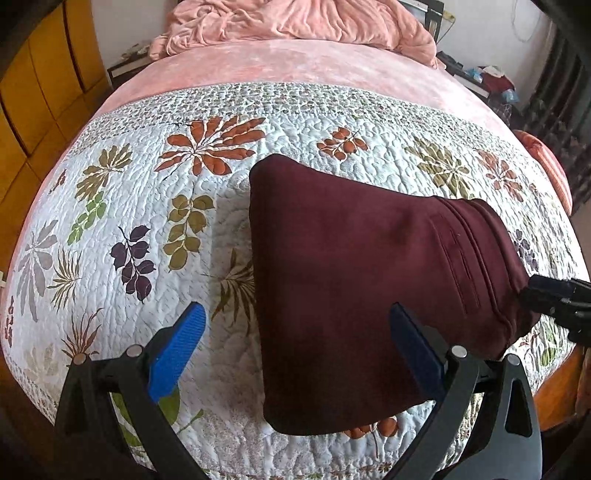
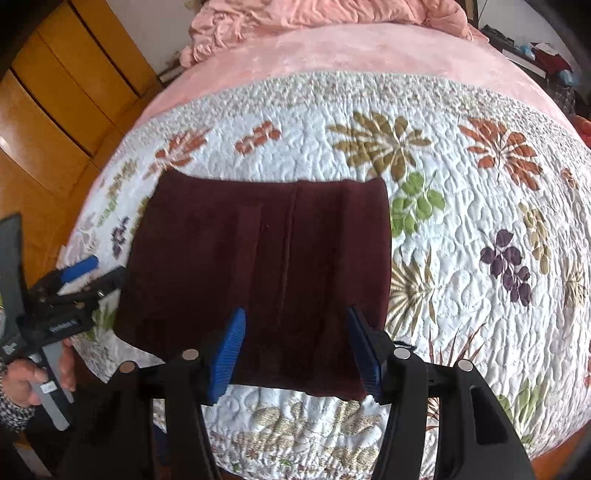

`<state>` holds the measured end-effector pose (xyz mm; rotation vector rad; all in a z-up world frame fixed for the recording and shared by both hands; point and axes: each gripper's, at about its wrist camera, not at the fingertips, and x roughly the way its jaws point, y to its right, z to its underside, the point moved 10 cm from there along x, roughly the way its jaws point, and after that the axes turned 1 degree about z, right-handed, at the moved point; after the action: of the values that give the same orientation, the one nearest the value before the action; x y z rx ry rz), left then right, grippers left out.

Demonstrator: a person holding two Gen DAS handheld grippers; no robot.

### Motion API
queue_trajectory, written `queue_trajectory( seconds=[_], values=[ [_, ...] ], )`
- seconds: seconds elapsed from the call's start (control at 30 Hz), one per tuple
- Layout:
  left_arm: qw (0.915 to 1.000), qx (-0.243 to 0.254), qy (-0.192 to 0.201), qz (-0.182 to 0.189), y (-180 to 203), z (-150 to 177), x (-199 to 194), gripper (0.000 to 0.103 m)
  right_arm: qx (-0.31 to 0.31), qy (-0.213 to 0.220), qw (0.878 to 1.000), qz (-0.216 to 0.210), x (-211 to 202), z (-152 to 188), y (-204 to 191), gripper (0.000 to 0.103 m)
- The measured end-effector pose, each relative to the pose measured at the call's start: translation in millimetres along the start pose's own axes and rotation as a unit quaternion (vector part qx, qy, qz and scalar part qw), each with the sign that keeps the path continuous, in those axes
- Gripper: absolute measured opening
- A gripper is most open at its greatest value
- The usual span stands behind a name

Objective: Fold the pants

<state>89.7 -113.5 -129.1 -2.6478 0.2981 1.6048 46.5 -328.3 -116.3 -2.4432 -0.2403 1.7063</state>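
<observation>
The maroon pants (image 1: 351, 266) lie folded into a compact rectangle on the floral quilt (image 1: 140, 206). My left gripper (image 1: 295, 314) is open wide above the quilt; its left finger is over bare quilt and its right finger over the pants' near edge, gripping nothing. My right gripper (image 2: 297, 336) hovers over the near edge of the pants (image 2: 258, 251), jaws apart, pads not pressing the cloth. In the right wrist view, a hand (image 2: 22, 384) holds the left gripper (image 2: 107, 269) at the pants' left side. The right gripper (image 1: 535, 295) shows at the pants' right end in the left wrist view.
The quilt covers the near part of a bed; beyond it lie a pink sheet (image 1: 314, 62) and a bunched pink blanket (image 1: 295, 18). Yellow wooden cabinet doors (image 2: 55, 92) stand to the left. A cluttered bedside shelf (image 1: 491, 77) is at the far right.
</observation>
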Motion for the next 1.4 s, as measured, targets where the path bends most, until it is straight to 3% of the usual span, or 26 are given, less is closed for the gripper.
queue_trajectory(
  seconds=[0.1, 0.3, 0.7, 0.83, 0.9, 1.0, 1.07, 1.13, 1.27, 1.3, 1.37, 1.4],
  values=[
    [1.0000, 0.003, -0.009, -0.001, 1.3, 3.8, 6.9, 0.099, 0.001, -0.021, 1.000, 0.006, 13.6, 9.0, 2.8, 0.057],
    [0.9995, 0.007, -0.030, 0.001, -2.1, 11.6, 18.2, 0.099, -0.010, -0.015, 1.000, 0.006, 11.9, 10.1, -1.9, 0.061],
    [0.9999, 0.015, -0.007, -0.002, 1.2, 5.1, 9.2, 0.099, -0.011, -0.025, 1.000, 0.015, 16.1, 12.1, 1.6, 0.061],
    [0.9996, 0.016, -0.021, 0.011, 2.3, 5.7, 13.1, 0.099, -0.015, -0.028, 0.999, 0.017, 17.4, 13.3, 1.0, 0.062],
    [0.9978, 0.021, -0.051, 0.037, 2.2, 6.4, 19.0, 0.099, -0.012, -0.028, 0.999, 0.010, 17.0, 13.4, 0.9, 0.063],
    [0.9967, 0.019, -0.073, 0.031, -16.0, 3.3, 31.3, 0.099, -0.012, -0.029, 0.999, 0.007, 17.5, 13.3, 0.6, 0.063],
    [0.9918, -0.010, -0.109, 0.066, -23.9, 9.3, 44.5, 0.099, -0.014, -0.030, 0.999, 0.007, 17.9, 13.6, -0.1, 0.064],
    [0.9745, -0.071, -0.150, 0.151, -22.1, 18.9, 58.3, 0.098, -0.014, -0.030, 0.999, 0.005, 18.0, 13.4, -0.6, 0.065],
    [0.9481, -0.122, -0.188, 0.225, -10.1, 37.1, 71.3, 0.097, -0.011, -0.031, 0.999, -0.001, 17.9, 13.5, -0.4, 0.065],
    [0.9452, -0.126, -0.188, 0.235, -6.6, 38.9, 70.6, 0.089, -0.013, -0.031, 0.999, -0.002, 17.7, 13.7, -0.5, 0.065],
    [0.9375, -0.130, -0.189, 0.262, 2.4, 40.9, 65.0, 0.065, -0.015, -0.031, 0.999, -0.002, 17.9, 13.8, -0.6, 0.066],
    [0.9392, -0.130, -0.186, 0.258, 2.7, 40.4, 62.9, 0.059, -0.016, -0.031, 0.999, -0.002, 18.2, 14.0, -0.3, 0.066]
  ],
)
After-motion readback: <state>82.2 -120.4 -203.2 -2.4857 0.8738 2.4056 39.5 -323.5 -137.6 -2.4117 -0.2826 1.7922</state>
